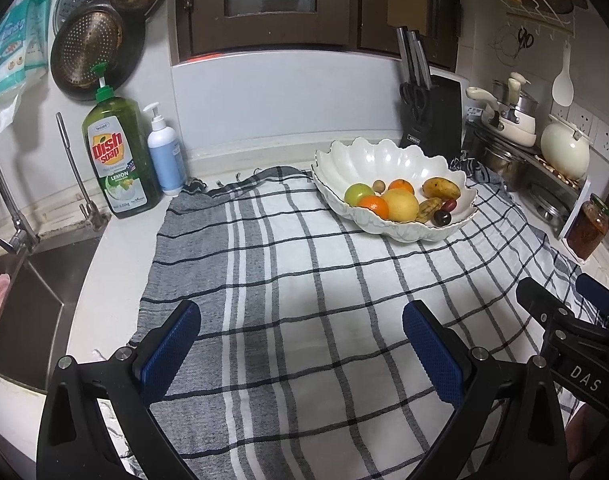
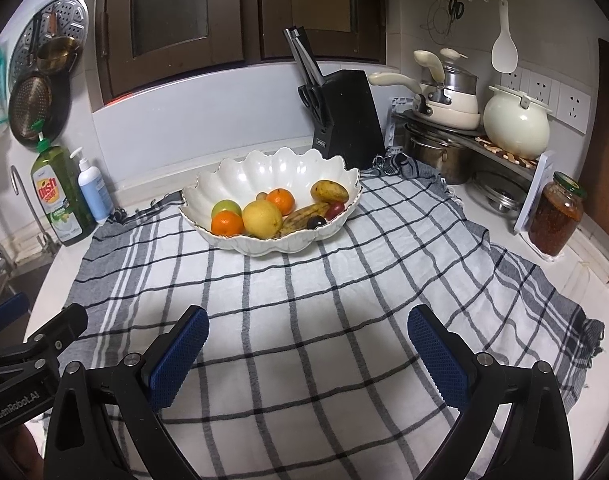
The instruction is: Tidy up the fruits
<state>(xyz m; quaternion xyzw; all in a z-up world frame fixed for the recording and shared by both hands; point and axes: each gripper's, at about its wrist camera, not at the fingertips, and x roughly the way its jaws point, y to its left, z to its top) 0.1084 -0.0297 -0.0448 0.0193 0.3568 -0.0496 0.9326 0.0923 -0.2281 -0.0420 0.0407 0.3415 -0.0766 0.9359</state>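
A white scalloped bowl [image 1: 376, 160] stands on the checked cloth [image 1: 304, 280] at the back right; it also shows in the right wrist view [image 2: 264, 172]. It holds several fruits: a green apple [image 1: 358, 193], two oranges [image 1: 374, 205], a yellow pear [image 1: 402, 204], a mango [image 1: 441, 187], a banana [image 1: 428, 208] and dark plums [image 1: 442, 217]. My left gripper [image 1: 302, 316] is open and empty, low over the cloth. My right gripper [image 2: 308, 320] is open and empty too, well short of the bowl. Each gripper shows at the other view's edge.
A sink [image 1: 20, 292] and tap lie at the left, with a dish soap bottle [image 1: 118, 156] and a pump bottle [image 1: 166, 156]. A knife block [image 2: 346, 112], pots on a rack [image 2: 444, 96], a white pot [image 2: 516, 124] and a jar [image 2: 556, 216] stand at the right.
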